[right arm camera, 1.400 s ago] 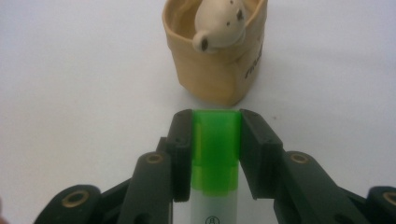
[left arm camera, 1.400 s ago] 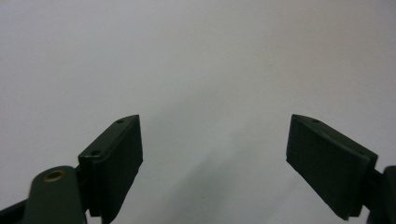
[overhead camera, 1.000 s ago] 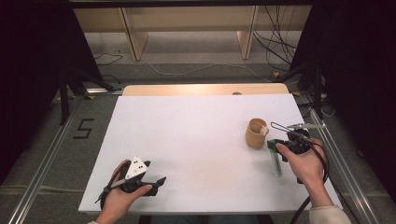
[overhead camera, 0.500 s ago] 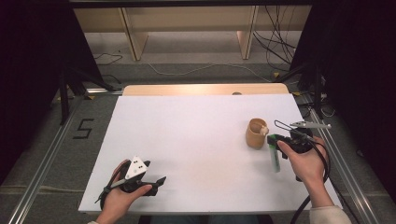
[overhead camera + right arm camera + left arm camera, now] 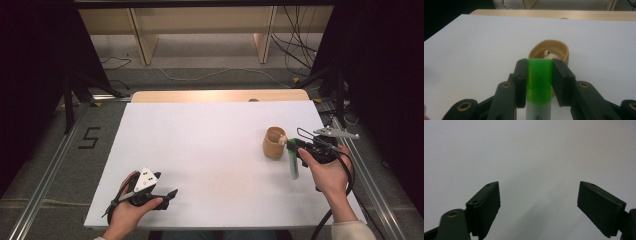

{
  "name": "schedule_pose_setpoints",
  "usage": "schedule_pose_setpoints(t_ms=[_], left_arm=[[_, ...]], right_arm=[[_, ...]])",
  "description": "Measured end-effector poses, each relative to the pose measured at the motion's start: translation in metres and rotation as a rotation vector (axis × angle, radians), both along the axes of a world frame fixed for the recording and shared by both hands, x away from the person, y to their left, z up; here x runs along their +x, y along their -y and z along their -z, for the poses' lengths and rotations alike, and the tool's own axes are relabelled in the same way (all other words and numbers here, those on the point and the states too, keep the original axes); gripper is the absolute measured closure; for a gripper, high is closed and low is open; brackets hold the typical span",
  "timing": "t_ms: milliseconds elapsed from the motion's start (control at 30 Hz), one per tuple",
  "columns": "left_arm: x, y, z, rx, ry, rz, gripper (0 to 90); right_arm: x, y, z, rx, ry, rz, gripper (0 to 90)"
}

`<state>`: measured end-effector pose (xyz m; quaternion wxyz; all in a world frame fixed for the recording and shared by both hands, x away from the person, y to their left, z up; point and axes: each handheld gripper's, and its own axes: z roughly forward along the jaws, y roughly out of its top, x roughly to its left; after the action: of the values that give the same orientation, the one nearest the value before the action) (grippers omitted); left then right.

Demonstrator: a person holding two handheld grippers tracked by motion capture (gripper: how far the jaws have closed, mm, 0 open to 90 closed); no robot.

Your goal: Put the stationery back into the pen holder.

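High view looks down on a white table (image 5: 210, 150) where the right gripper (image 5: 296, 146), held in the person's right hand (image 5: 327, 172) near the table's right edge, is clamped on a marker (image 5: 293, 162) with a green cap and a pale barrel; the marker slants down from the jaws toward the person, its lower end close to the tabletop, though whether it touches the surface cannot be told. Just beside the gripper's tips, on the side toward the table's middle, stands a small tan wooden cup (image 5: 274, 143), upright, with something pale inside it. Right gripper view shows the same grip close up: both black pads (image 5: 521, 80) press flat against the sides of the green cap (image 5: 539, 80), the barrel running down out of the bottom of the frame, and the cup (image 5: 549, 51) sits straight ahead, just past the cap's end, its mouth turned toward the camera with a small whitish piece inside. Near the table's front left corner the left hand (image 5: 127, 210) rests with the left gripper (image 5: 167, 195) low over the surface, well apart from the cup and the marker. Left gripper view shows its two jaws spread wide with nothing but bare white tabletop (image 5: 534, 157) between them
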<state>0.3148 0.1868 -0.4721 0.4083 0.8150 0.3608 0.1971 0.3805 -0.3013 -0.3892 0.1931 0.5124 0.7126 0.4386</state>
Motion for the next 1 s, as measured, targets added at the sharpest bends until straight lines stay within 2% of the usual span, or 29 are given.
schedule_pose_setpoints(t_ms=[267,1000], left_arm=[[0.0,0.0,0.0,0.002,0.004,0.001,18.5],[0.0,0.0,0.0,0.003,0.006,-0.001,18.5]], right_arm=[[-0.001,-0.001,-0.002,0.013,0.033,0.006,67.4],[-0.003,-0.002,-0.012,0.044,0.165,0.0,67.4]])
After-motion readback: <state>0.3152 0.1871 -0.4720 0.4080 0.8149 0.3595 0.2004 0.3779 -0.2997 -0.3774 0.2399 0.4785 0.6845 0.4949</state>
